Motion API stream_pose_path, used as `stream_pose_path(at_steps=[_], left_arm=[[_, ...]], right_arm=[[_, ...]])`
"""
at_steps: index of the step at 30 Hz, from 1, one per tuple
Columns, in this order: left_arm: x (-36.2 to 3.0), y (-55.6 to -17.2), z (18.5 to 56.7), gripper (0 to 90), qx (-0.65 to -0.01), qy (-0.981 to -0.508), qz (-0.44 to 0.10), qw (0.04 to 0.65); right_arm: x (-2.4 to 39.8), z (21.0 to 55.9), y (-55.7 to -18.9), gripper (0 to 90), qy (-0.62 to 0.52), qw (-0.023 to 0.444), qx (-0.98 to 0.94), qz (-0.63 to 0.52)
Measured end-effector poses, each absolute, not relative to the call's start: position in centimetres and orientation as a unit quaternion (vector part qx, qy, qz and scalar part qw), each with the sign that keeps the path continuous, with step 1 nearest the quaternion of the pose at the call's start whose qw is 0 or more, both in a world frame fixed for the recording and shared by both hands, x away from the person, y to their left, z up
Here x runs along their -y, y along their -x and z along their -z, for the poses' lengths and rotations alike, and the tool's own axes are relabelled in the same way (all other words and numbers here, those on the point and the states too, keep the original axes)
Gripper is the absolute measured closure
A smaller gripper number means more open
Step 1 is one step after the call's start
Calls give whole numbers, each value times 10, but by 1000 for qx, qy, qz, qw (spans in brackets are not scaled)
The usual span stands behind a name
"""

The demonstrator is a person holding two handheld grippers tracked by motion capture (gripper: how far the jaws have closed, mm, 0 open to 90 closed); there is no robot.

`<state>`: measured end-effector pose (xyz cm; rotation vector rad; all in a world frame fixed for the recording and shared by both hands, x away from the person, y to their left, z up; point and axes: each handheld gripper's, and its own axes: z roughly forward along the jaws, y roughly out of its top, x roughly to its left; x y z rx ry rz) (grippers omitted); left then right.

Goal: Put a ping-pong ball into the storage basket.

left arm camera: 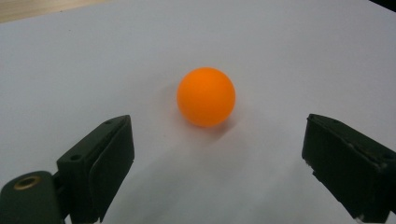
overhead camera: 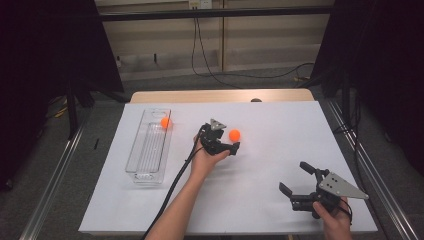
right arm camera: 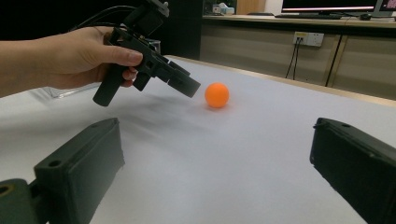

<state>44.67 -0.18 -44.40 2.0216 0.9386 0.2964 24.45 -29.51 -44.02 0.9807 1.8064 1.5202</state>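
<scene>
An orange ball (overhead camera: 234, 134) rests on the white sheet near the table's middle. My left gripper (overhead camera: 229, 139) hovers just short of it, tilted down toward it, its jaws open. In the left gripper view the ball (left arm camera: 206, 96) lies ahead of the left gripper (left arm camera: 218, 127), beyond the two pads and touching neither. My right gripper (overhead camera: 295, 178) stands open near the front right with nothing between its jaws. In the right gripper view, that gripper (right arm camera: 217, 128) looks across at the ball (right arm camera: 217, 94) and at the left gripper (right arm camera: 187, 84) in a hand.
A clear plastic tray (overhead camera: 136, 150) lies lengthwise at the left, with a second orange ball (overhead camera: 165, 122) at its far end. The white sheet (overhead camera: 280, 125) covers the table. Black cables trail from both grippers. Dark curtains and metal rails flank the table.
</scene>
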Motion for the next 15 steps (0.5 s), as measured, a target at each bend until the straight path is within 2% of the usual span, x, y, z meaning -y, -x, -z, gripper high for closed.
stream_pose_path(at_steps=[15], left_arm=[[10,-450,442,96,-375,-812,-118,431]], right_arm=[[295,440,-244,22,-366,289,-677,-570]])
